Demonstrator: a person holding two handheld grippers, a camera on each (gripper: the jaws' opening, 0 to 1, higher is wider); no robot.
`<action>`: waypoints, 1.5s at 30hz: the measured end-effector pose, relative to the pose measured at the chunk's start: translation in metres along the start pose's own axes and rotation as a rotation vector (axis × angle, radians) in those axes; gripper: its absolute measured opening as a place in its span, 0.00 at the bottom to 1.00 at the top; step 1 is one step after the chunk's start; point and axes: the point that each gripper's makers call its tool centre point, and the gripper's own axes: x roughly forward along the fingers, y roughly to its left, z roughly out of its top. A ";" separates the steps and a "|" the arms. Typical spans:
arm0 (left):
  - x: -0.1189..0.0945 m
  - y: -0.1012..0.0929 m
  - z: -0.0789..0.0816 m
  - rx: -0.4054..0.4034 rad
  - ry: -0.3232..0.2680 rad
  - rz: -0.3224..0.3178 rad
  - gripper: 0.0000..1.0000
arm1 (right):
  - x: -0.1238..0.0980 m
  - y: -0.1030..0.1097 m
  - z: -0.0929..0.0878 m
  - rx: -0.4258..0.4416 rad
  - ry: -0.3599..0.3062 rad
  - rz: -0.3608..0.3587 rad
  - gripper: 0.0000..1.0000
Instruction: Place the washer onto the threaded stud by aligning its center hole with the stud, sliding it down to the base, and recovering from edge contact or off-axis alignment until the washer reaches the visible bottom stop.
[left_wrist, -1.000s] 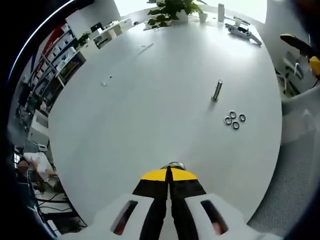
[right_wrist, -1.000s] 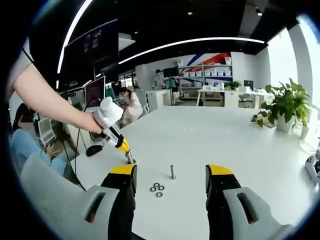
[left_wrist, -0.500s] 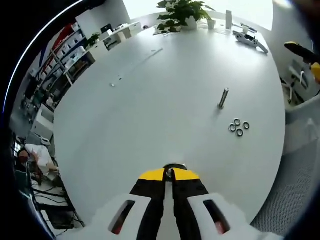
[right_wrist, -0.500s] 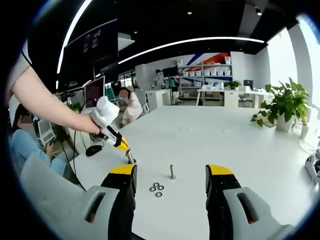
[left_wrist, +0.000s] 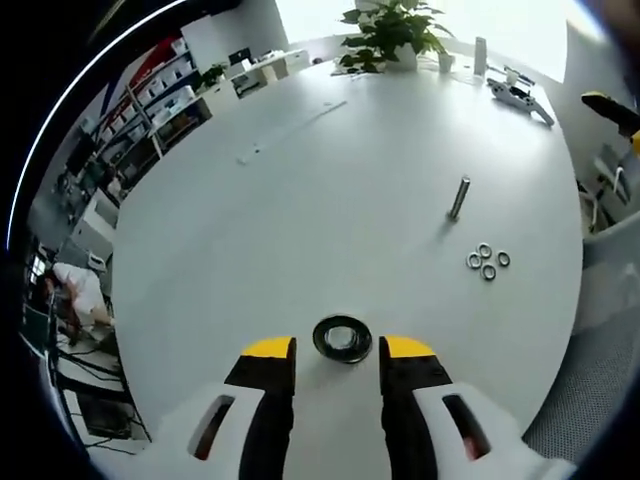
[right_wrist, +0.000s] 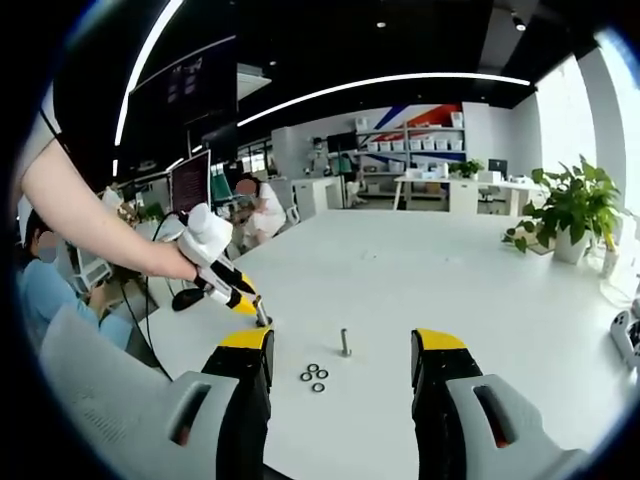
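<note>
Large dark washer (left_wrist: 342, 339) lies flat on the white table (left_wrist: 300, 200), low centre of the left gripper view, between and just ahead of the yellow tips of the left gripper (left_wrist: 337, 349), whose jaws stand apart with the washer free between them, released. Threaded stud (left_wrist: 459, 197) stands upright, right of centre in that view, well apart from the washer. Below the stud, a cluster of four small rings (left_wrist: 487, 261) lies flat on the table. Right gripper view looks across the table from a low angle: stud (right_wrist: 345, 343) small, lower centre, the four small rings (right_wrist: 314, 377) just below and left of it. The left gripper (right_wrist: 247, 302) enters there from the left, held in a person's hand (right_wrist: 180, 262), tips down at the table; whether the washer shows beneath them I cannot tell. Right gripper (right_wrist: 343, 352) jaws spread wide at the frame bottom, nothing between them. Potted plant (left_wrist: 392, 30) at the top of the left gripper view, at the right edge (right_wrist: 570, 212) in the right gripper view.
</note>
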 end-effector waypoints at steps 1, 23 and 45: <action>0.001 0.000 0.000 -0.009 -0.001 0.000 0.31 | 0.000 0.000 0.000 0.001 0.001 0.000 0.58; 0.016 0.006 -0.006 -0.063 -0.024 -0.010 0.26 | 0.001 -0.001 -0.001 0.005 0.007 -0.003 0.58; 0.007 0.004 -0.005 -0.009 -0.024 -0.005 0.21 | 0.001 -0.001 -0.001 0.006 0.007 -0.001 0.58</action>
